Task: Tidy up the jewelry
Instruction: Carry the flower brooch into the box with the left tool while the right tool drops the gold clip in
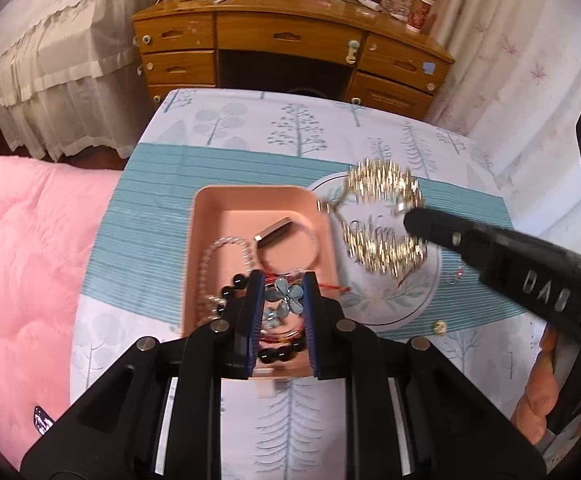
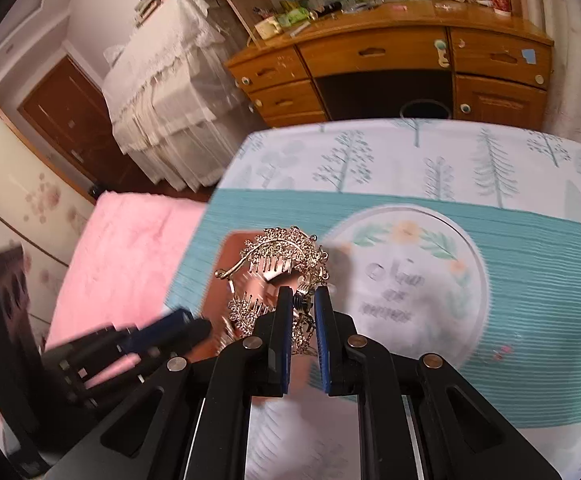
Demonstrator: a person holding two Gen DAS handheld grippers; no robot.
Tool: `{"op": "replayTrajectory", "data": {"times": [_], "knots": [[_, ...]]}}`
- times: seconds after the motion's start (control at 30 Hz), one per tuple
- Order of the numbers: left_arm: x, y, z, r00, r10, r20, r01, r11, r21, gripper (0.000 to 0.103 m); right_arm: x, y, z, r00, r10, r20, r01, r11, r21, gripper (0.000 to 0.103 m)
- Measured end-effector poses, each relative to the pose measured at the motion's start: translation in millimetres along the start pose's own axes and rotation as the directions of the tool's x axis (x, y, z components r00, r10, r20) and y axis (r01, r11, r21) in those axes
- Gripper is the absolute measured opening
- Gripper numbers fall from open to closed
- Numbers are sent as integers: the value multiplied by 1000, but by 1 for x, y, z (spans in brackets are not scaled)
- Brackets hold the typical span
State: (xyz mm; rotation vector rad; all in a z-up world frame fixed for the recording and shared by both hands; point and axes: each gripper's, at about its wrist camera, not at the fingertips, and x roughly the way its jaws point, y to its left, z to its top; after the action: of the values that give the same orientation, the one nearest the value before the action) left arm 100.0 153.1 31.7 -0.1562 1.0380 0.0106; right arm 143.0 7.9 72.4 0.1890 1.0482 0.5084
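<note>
A pink tray (image 1: 210, 216) sits on the teal-striped tablecloth and holds a pink bangle (image 1: 286, 246), a clear bead bracelet (image 1: 210, 264), black beads (image 1: 232, 286) and a blue flower piece (image 1: 288, 296). My left gripper (image 1: 282, 286) hovers over the tray's near end, its jaws a flower's width apart with the flower piece seen between them. My right gripper (image 2: 303, 300) is shut on a gold comb-style hairpiece (image 2: 278, 256) and holds it above the tray's right side; it shows blurred in the left wrist view (image 1: 382, 216).
A small gold stud (image 1: 440, 326) and a pink bit (image 1: 456, 276) lie on the cloth right of the tray. A pink quilt (image 1: 22, 260) lies left of the table. A cluttered wooden desk (image 1: 290, 40) stands behind.
</note>
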Motion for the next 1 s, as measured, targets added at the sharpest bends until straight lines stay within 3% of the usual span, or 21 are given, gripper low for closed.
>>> {"op": "replayTrajectory", "data": {"times": [0.2,0.67,0.83,1.0], "knots": [[21,31,-9,999,-11,-39,9,999,-49,16,28,29,12,999,52,16,-52,998,19,11],[75,39,-23,990,-61,-127,51,996,-76,16,141,44,10,988,11,-156,-9,1000,14,11],[81,40,-20,989,-68,-129,57,995,-85,16,153,40,14,986,-22,-165,20,1000,-15,14],[82,45,-16,989,-79,-126,66,992,-110,16,141,40,17,990,-5,-144,0,999,-32,20]]}}
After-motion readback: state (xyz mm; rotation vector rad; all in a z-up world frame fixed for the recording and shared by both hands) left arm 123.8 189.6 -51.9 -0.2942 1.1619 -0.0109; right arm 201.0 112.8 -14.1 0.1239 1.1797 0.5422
